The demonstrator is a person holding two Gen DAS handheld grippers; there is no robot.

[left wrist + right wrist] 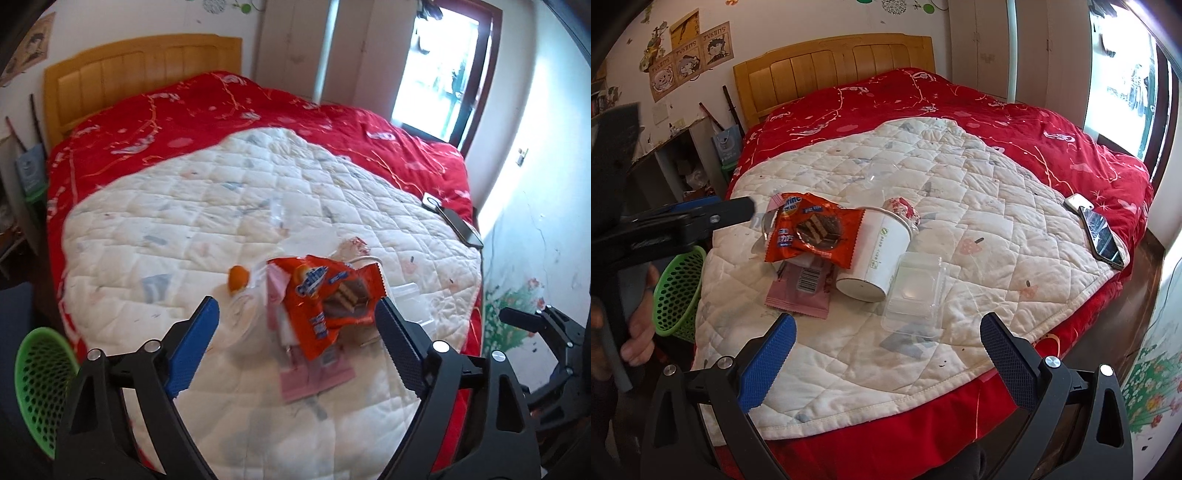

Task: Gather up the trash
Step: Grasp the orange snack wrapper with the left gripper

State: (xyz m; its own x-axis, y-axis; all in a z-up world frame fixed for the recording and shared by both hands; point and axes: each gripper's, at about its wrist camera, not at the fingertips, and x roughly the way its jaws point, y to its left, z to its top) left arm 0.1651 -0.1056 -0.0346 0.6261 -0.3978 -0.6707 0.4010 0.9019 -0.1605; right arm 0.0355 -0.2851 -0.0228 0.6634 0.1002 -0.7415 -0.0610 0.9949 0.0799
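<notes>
Trash is piled on the white quilted pad point(960, 192) on the bed. An orange wafer wrapper point(325, 295) lies on top of a pink wrapper point(314, 376). My left gripper point(297, 306) is open around the orange wrapper; its right finger is at the wrapper's edge and its left finger is apart. In the right wrist view the orange wrapper point(812, 229) leans on a tipped white paper cup point(879, 254). A clear plastic box point(916, 291) lies beside the cup. My right gripper point(888, 325) is open and empty, just short of the box.
A green mesh basket point(679, 291) stands at the bed's left side, by the hand point(639, 332) holding the left gripper. A phone point(1102, 236) and a small white device point(1076, 201) lie at the pad's right edge. A small orange thing point(238, 277) sits left of the wrappers.
</notes>
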